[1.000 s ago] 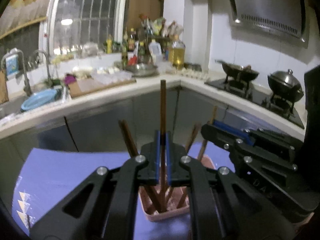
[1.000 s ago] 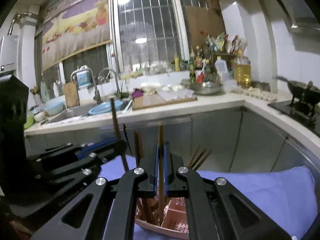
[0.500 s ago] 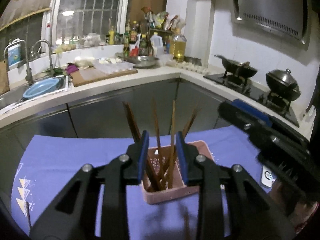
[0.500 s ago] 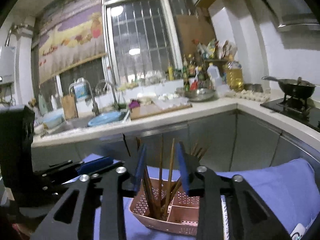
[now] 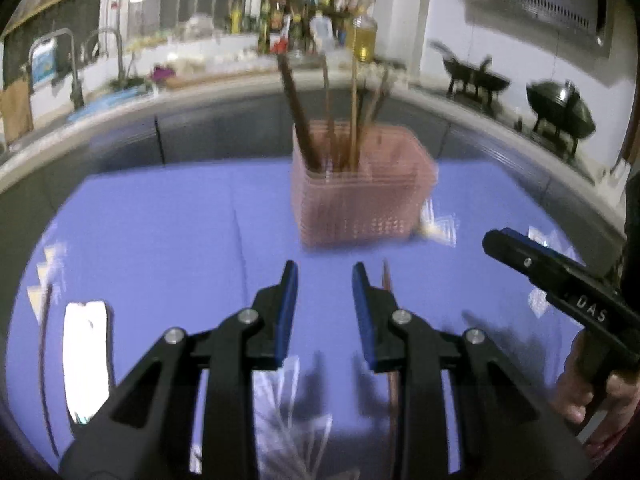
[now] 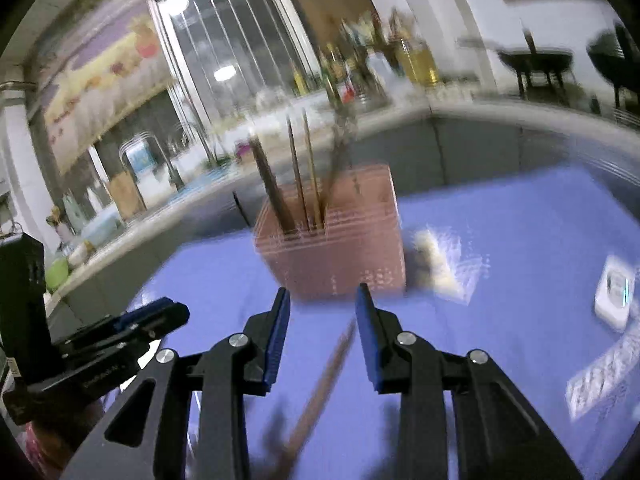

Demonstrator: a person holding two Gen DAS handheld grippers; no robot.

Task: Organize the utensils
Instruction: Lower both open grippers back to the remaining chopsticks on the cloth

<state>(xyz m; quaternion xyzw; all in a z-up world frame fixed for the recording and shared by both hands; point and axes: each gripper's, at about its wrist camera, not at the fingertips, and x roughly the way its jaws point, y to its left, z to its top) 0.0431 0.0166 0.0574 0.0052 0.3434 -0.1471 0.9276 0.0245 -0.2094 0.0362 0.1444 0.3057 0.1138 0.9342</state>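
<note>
A pink perforated utensil basket (image 5: 362,188) stands on the purple cloth and holds several brown chopsticks (image 5: 298,116). It also shows in the right wrist view (image 6: 340,248). My left gripper (image 5: 325,276) is open and empty, low over the cloth, in front of the basket. A loose chopstick (image 5: 394,376) lies on the cloth by its right finger. My right gripper (image 6: 322,300) is open and empty, also in front of the basket, with a loose chopstick (image 6: 320,392) lying under it. Both views are blurred.
A white flat object (image 5: 86,356) and another thin stick (image 5: 45,344) lie on the cloth at the left. A white device (image 6: 614,296) and clear wrappers (image 6: 448,268) lie at the right. Kitchen counter, sink (image 5: 72,80) and stove with woks (image 5: 560,112) stand behind.
Both grippers opened, let their chopsticks go into the basket, then pulled back and down toward the cloth. The basket now stands farther ahead of both.
</note>
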